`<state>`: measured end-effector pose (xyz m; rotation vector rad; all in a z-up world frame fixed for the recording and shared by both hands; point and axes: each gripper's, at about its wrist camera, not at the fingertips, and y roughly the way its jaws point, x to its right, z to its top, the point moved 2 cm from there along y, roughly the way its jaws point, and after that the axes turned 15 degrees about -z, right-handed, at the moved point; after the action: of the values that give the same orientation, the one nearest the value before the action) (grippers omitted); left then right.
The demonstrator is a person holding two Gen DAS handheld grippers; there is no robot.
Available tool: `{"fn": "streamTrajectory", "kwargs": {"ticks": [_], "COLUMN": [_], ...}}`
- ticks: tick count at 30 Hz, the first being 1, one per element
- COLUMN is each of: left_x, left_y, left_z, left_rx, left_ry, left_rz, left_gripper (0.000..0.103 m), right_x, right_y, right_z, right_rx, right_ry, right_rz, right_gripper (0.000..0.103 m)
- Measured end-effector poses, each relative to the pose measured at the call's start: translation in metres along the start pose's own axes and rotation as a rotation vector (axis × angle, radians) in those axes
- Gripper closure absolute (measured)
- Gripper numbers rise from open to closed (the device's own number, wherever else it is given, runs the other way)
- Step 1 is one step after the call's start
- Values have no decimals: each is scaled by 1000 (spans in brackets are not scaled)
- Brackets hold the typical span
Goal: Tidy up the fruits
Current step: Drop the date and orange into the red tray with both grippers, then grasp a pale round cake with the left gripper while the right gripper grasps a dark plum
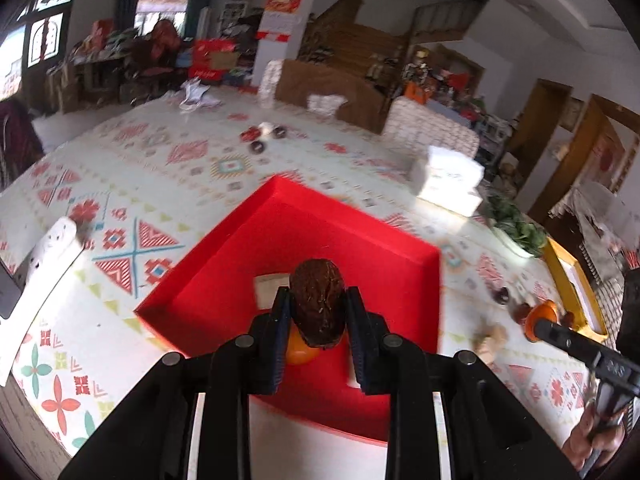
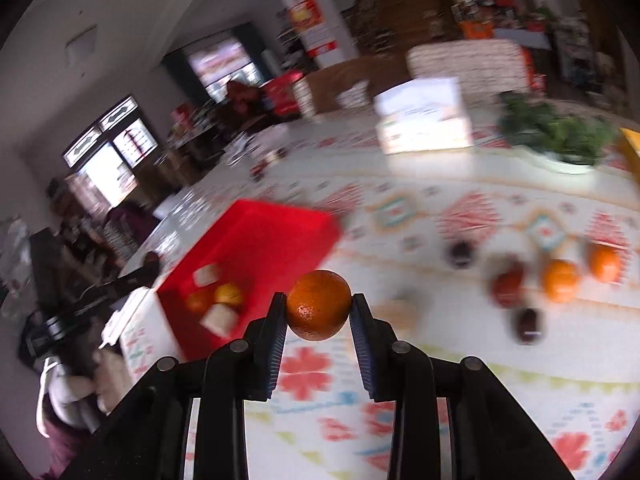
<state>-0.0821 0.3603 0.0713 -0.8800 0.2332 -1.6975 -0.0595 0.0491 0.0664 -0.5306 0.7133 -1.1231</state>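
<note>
A: Item one, left gripper (image 1: 316, 312). State?

B: Clenched on a dark brown fruit (image 1: 318, 306), held between both pads with its long axis upright and its top standing above the fingertips.

A: Position against the red box (image 1: 256, 216)?

B: Directly over the open box, toward its near side. An orange fruit (image 1: 300, 354) lies on the box floor just below the held one, and a pale card (image 1: 270, 284) lies further in. Judged: this hand is the nearer of the two to the box; a drop needs little more than letting go.

A: Item two, right gripper (image 2: 319, 306).

B: Grasping an orange (image 2: 319, 305) by its sides, round, so no axis to mind.

A: Where is the box from it?

B: Ahead and to the left, its near corner short of the fingertips; the orange hangs over the patterned table (image 2: 400, 216), not over the box. Judged: this hand has to travel left and forward before release.

A: Loose stock?

B: To the right on the table, a blurred cluster: two more oranges (image 2: 560, 280), a reddish fruit (image 2: 508, 286) and two dark ones. Exact kinds cannot be told through the blur.

A: Box contents from the right view?

B: Yellow and orange fruit (image 2: 228, 294) plus pale cards, at the near end.
</note>
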Motion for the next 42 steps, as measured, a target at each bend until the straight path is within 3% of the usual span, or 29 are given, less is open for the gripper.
{"fn": "streamTrajectory", "kwargs": {"ticks": [7,18,21,27,36,42], "left_x": [-39,-46,-47,-40,-1,49], "left_y": [25,30,27,12,-17,-31], "left_z": [-4,-4,-3,0,-7,-15], "left_rx": [-54,-45,-37,7,49,69], "left_ry": [-49,-57,-77,-88,-105,-70], "left_rz": [71,57,46,32,-51,-151], "left_gripper": [77,77,67,55,46,34], "right_x": [-75,-106,-110,-101,-50,26], "right_y": [55,117,126,112,56,9], "right_z": [0,13,18,34,39,26], "right_rx": [-87,-157,-167,-121,-47,-5], "right_ry": [-115,-158,-146,-70,-5,78], "right_rz": [32,-10,-17,34,-6,-82], "right_gripper": [68,67,67,47,45,45]}}
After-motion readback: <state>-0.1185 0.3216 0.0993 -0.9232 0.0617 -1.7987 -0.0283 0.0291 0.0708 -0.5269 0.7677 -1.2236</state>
